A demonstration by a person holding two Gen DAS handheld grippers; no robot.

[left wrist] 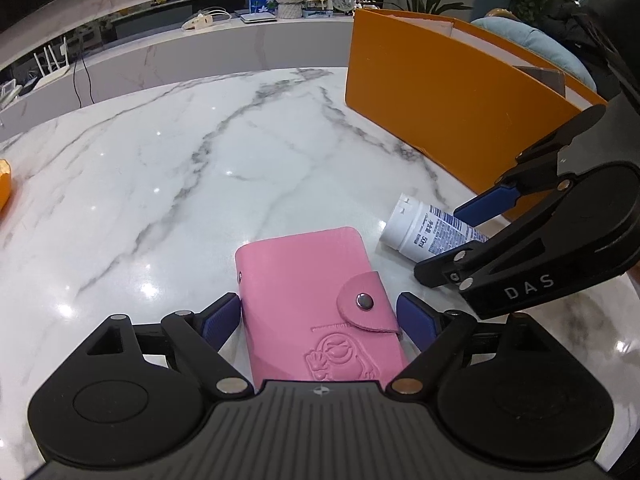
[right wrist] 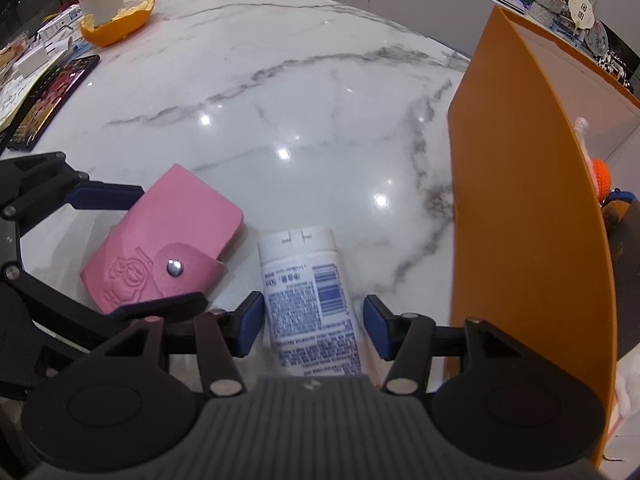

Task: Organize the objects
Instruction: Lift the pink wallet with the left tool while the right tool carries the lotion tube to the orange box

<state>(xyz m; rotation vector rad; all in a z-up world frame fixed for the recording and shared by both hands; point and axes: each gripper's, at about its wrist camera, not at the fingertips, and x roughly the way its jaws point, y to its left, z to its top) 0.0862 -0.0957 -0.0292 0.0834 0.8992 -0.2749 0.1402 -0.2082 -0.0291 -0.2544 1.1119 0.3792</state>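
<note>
We hold the left gripper (left wrist: 320,316) with its jaws spread wide on either side of the pink card wallet (left wrist: 316,304), which lies flat on the marble counter (left wrist: 180,152). The blue pads (left wrist: 416,320) stand just beside the wallet's long edges, apparently without pressing. The right gripper (right wrist: 314,326) straddles the white tube (right wrist: 308,292), which lies on its side just beside the wallet with its cap pointing away from us. Its left pad looks to be at the tube's side; the right pad stands clear, so we judge these jaws apart and gripping nothing.

Both things lie toward the counter's near edge, and the orange box (right wrist: 528,208) stands near them, with small toys showing inside it.

Several things could go wrong from here. The wallet is thin and flat: if our left pads close above its edges, they may skate over the smooth cover or pinch only the snap flap (left wrist: 366,300), so the wallet would tilt or drop. The tube is round and the marble glossy, so an uneven squeeze with one pad leading may roll it aside, perhaps against the wallet. Our two grippers work close together, and their linkages could knock if both lift at once. On the way over, the tube could catch the box's tall near wall.
</note>
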